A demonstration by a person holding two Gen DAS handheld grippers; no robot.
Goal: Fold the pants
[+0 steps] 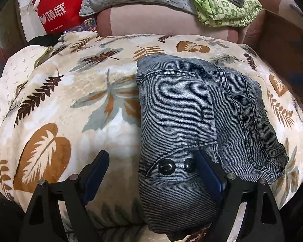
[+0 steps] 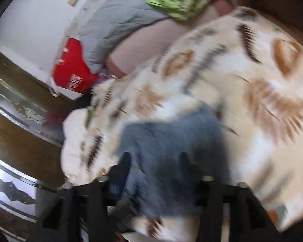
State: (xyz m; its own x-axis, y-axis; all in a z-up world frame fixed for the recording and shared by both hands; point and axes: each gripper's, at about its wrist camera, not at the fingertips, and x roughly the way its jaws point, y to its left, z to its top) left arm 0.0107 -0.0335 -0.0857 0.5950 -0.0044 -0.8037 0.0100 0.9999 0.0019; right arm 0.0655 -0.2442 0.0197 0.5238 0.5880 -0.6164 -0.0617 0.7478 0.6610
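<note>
Black fingers of the left hand-held gripper stand wide apart over the folded jeans' near end on the leaf-print blanket, while the blurred right hand-held gripper hovers open above them.

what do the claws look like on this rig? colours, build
Both look alike: matte black angular frames with triangular cut-outs and round silver pivot pins. Left claw has black fingers lined with dark blue pads. Right claw is motion-blurred; same black frame, silver pins, a hint of blue. No cables, markings, hands or sleeves visible.
</note>
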